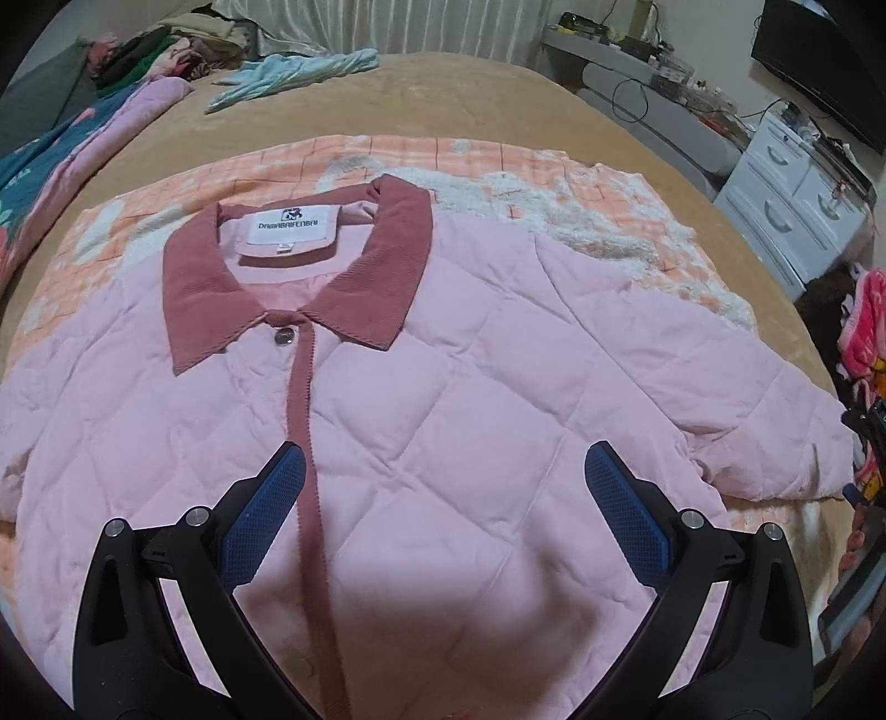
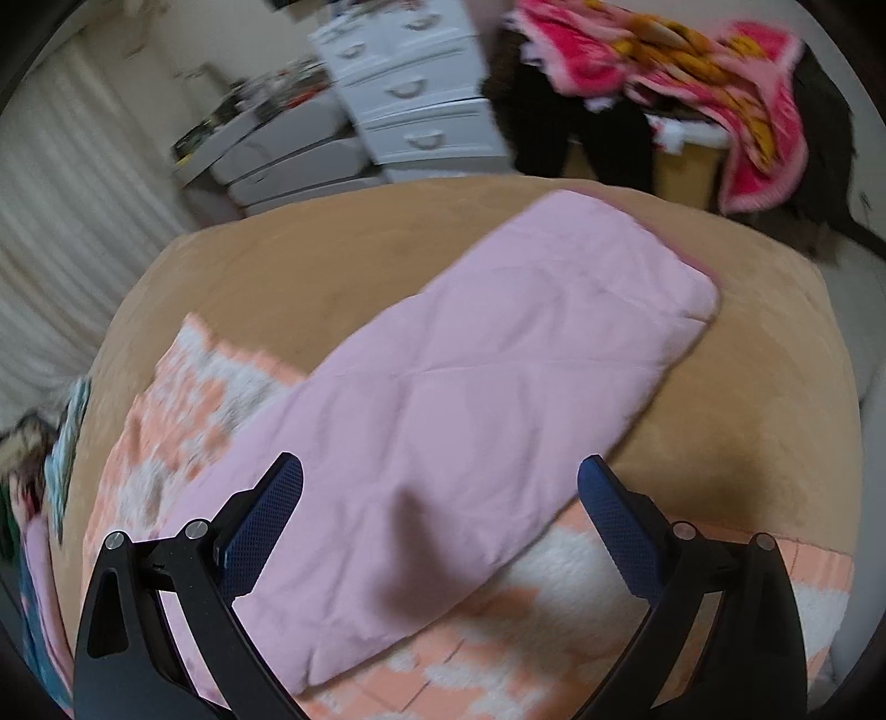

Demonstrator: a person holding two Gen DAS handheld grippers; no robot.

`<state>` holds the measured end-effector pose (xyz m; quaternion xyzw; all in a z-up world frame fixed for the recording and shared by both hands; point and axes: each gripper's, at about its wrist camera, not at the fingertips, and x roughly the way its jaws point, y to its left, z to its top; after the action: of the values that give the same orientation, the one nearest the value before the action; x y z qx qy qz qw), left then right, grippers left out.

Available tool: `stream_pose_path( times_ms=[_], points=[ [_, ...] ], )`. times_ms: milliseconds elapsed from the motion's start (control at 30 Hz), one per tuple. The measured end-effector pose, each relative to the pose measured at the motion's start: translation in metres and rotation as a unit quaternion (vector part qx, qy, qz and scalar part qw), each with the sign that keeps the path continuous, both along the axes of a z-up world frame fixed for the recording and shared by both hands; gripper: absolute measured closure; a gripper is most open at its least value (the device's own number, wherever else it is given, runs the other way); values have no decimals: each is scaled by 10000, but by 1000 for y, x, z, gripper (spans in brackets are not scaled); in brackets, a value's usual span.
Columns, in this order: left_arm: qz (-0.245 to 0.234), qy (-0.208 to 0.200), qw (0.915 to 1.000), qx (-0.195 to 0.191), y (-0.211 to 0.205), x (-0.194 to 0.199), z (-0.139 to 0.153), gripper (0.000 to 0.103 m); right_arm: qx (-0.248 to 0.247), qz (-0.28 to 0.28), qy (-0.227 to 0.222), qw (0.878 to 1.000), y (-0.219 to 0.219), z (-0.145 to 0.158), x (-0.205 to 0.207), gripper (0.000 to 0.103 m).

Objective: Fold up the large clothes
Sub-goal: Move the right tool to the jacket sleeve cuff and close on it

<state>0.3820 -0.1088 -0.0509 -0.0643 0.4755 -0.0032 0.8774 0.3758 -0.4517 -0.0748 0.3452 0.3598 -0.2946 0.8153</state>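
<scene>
A pink quilted jacket [image 1: 443, 387] with a dusty-red corduroy collar [image 1: 382, 266] lies flat, front up and buttoned, on an orange and white blanket [image 1: 470, 160]. My left gripper [image 1: 443, 471] is open and empty, hovering over the jacket's chest beside the red placket. In the right wrist view, the jacket's right sleeve [image 2: 498, 360] stretches out across the tan bed cover [image 2: 277, 277]. My right gripper [image 2: 440, 476] is open and empty above the upper part of that sleeve. This view is blurred.
The bed has a pile of clothes [image 1: 155, 50] and a light blue garment [image 1: 293, 72] at its far side. A white drawer unit [image 1: 792, 205] stands to the right of the bed. A bright pink blanket [image 2: 692, 72] hangs beyond the bed edge.
</scene>
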Motion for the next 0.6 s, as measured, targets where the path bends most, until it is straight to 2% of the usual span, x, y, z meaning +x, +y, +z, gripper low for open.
stream_pose_path(
  times_ms=[300, 500, 600],
  points=[
    [263, 114, 9995, 144, 11, 8, -13, 8, 843, -829, -128, 9929, -61, -35, -19, 4],
    [429, 136, 9985, 314, 24, 11, -12, 8, 1206, -984, -436, 9868, -84, -55, -23, 4],
    [461, 161, 9981, 363, 30, 12, -11, 8, 1133, -960, -675, 9866, -89, -58, -24, 4]
  ],
)
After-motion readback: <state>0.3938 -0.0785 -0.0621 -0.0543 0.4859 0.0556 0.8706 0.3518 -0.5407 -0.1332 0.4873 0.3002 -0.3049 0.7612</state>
